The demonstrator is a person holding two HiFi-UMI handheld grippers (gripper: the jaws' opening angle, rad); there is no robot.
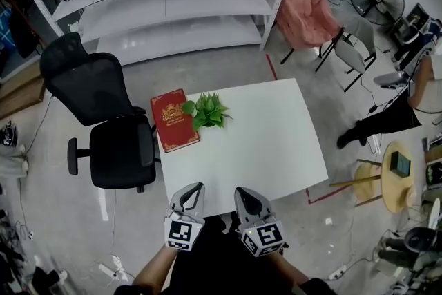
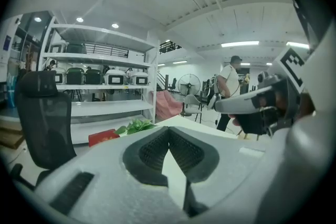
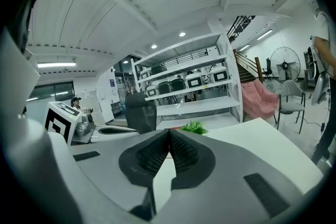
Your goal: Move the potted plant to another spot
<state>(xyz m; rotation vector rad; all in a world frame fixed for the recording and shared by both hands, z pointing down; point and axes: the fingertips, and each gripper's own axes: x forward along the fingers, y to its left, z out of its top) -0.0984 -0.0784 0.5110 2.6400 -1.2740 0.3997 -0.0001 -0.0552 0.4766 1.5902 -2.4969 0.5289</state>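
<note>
The move is not yet beginning.
The potted plant (image 1: 208,112) is sitting beside, perhaps touching, the book (image 1: 174,119) on the counter (image 1: 276,141); left claw (image 1: 196,188) and right claw (image 1: 242,192) are hovering closed, empty.

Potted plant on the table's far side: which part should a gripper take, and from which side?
Probably low down, at the pot under the leaves of the potted plant; the foliage hides the pot from above and would crush if pinched. Come from the near right over the table, since the red book lies at its left. The right gripper, shut, must open first.
</note>
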